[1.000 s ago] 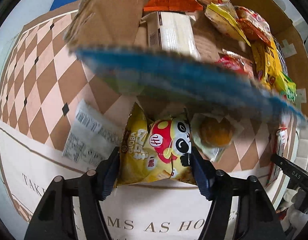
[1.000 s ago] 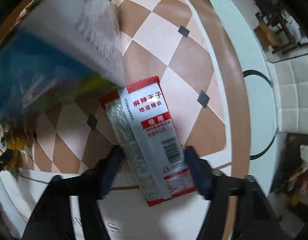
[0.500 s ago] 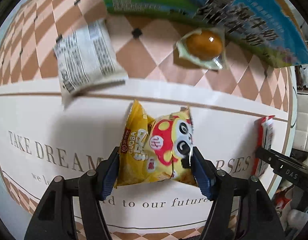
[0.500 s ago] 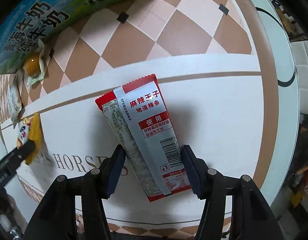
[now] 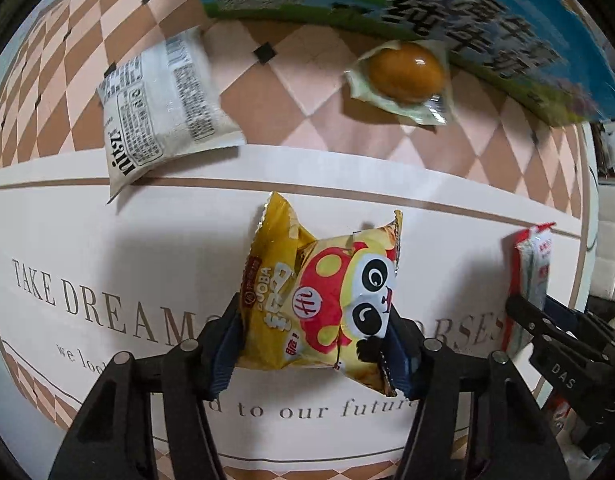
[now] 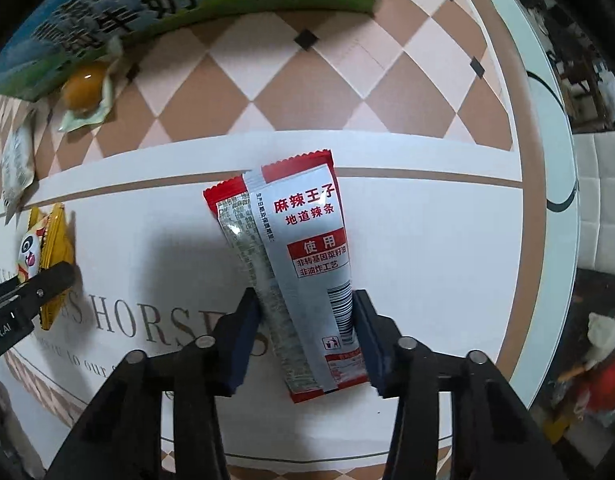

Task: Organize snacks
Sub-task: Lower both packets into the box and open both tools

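Yellow pkt: panda-print yellow snack packet (image 5: 319,304) sits clamped btwn my left gripper (image 5: 313,344) pads, one pad on each side, pkt bulging fwd. Also seen small at the left edge of the right wrist view (image 6: 43,252).
Red/silver pkt: long red-and-silver spicy strip packet (image 6: 299,276) is pinched in my right gripper (image 6: 305,336), both pads tight on its lower half, top end pointing away & leaning slightly left. From the left wrist view I see it edge-on at far right (image 5: 531,272).
Both pkts: over the white lettered band of the tablecloth (image 5: 147,248), near its front edge; I can't tell whether they rest on the cloth or are lifted off it.
Tablecloth: white band w/ printed text, brown/peach diamond pattern beyond it twd the back.
White pkt: white snack bag (image 5: 163,100) w/ black print lies on the diamond area, back-left, its lower corner crossing the stripe at the white band's edge.
Egg: braised egg in clear wrap (image 5: 403,76) lies on the diamond area, back-right in the left view, touching or just under the carton edge.
Carton: blue-green milk carton box (image 5: 387,4) along the back edge, big black characters on its side; blurred. Right view shows it at upper left (image 6: 167,4).
Table rim: pale table edge (image 6: 547,160) curves past the cloth on my right side.
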Tool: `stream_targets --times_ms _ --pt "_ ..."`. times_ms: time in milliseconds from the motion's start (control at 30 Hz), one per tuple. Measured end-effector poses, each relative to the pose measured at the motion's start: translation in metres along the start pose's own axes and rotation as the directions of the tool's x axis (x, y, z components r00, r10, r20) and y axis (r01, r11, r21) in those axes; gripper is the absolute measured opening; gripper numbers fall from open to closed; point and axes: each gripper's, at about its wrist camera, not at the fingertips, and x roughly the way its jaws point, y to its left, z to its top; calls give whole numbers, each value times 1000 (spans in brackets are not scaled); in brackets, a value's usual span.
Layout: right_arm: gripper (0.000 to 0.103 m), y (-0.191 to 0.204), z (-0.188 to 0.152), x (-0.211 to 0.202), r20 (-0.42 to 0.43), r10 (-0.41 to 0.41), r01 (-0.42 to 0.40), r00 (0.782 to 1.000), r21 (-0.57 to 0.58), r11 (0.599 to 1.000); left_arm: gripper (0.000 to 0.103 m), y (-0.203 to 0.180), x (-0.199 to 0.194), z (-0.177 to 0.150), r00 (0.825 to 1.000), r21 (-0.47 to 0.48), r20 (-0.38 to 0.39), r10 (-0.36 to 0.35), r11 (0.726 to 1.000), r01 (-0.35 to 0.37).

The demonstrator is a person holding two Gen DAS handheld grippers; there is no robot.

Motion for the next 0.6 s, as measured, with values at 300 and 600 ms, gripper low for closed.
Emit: stream_targets --times_ms 300,600 --pt "43 -8 -4 -40 36 149 -150 988 12 989 59 -32 -71 -5 989 51 110 -100 994 95" --pt "43 -5 31 -148 174 330 -337 928 14 941 59 -39 -162 71 953 78 234 -194 980 181"
